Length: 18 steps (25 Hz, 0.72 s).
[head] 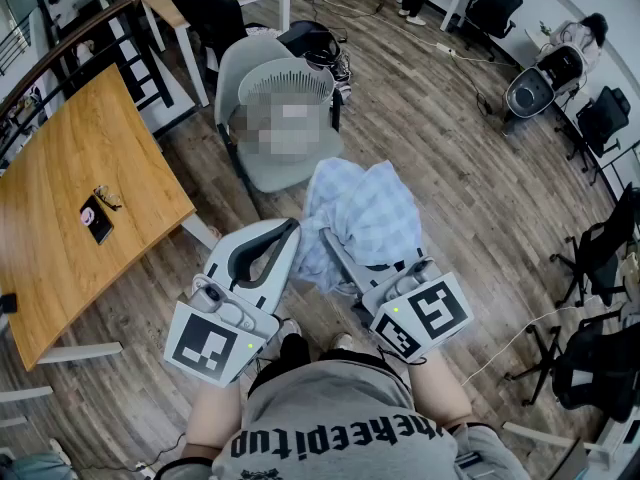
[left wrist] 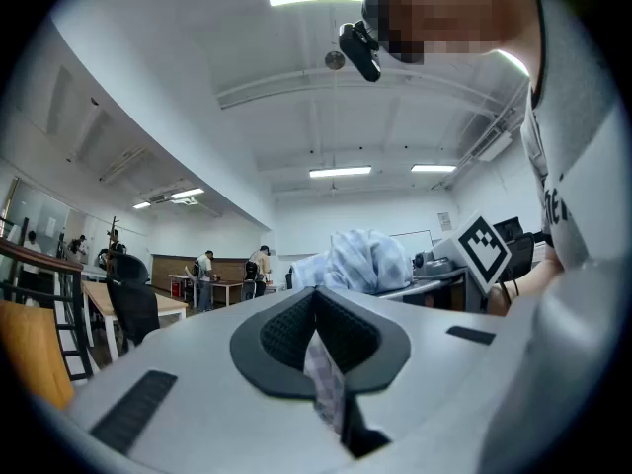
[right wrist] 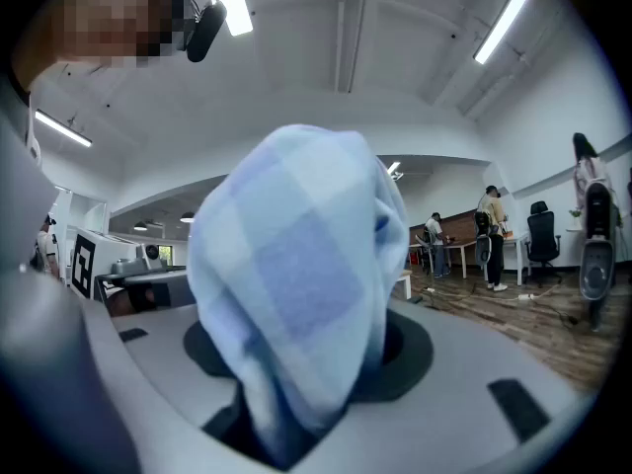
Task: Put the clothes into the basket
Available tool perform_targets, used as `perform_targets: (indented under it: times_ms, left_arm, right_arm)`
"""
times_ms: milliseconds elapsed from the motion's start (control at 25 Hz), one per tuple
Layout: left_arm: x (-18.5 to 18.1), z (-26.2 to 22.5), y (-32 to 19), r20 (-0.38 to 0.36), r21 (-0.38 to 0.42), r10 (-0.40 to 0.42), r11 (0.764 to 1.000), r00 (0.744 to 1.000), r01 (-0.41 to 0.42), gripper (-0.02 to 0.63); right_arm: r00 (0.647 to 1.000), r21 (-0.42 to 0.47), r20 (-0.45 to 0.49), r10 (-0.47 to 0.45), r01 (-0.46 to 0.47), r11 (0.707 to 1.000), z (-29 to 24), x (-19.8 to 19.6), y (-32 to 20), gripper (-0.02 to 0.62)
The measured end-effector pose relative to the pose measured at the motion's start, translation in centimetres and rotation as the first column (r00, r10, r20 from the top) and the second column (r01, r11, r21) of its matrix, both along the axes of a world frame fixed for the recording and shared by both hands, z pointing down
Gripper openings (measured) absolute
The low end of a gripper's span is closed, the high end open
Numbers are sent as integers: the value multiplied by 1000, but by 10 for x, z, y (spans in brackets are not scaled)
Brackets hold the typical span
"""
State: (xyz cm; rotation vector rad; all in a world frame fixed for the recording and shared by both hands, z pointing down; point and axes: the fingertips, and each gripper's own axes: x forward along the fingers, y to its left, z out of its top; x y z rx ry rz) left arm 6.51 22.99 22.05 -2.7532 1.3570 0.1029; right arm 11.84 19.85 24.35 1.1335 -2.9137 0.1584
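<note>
Nearby, left gripper (head: 288, 231): pale grey shell, held level; jaws pressed together, black ribbed pads meeting. The left gripper view shows a thin pale patterned sliver in the seam, too small to name.
Right gripper (head: 336, 244): jaws pinching the checked cloth (head: 362, 213), their tips buried in it; marker cube toward the person.
Cloth: soft, pale blue and white check, bunched in loose folds. It hangs from the right jaws above the floor (head: 450, 148), just short of the chair (head: 285, 176) and outside the basket (head: 290, 71). It fills the middle of the right gripper view.
Floor: wood planks, with cables trailing across the far part.
Chair: grey moulded shell; the basket stands on its seat.
Basket: round, pale grey plastic with a slotted wall. A mosaic patch covers the inside, so its contents cannot be told.
Desk (head: 60, 168): bare wooden top at the left. A dark phone (head: 97, 218) and glasses (head: 108, 196) lie near its right corner; the desk's left side is cut off by the picture edge.
Far: black office chairs (head: 495, 3) along the right, some cut off.
</note>
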Motion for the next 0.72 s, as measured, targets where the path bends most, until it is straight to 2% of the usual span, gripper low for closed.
perform_targets:
  times_ms: [400,600,720]
  left_arm:
    - [-9,-1,-1,-25,2,49,999,999,-48,15]
    - [-20,3,-4,-66,-21,77,997,995,-79,17]
    - [-36,0,-10,-106,-14,66,998,992,-68,18]
  right_arm:
    - [1000,4,0,13,-13,1000,-3,-11,-3,236]
    - [999,2,-1,34,-34,999,-1,-17,-7,236]
    - [999,-2,-4,53,-53,999,1,-22,-11,236]
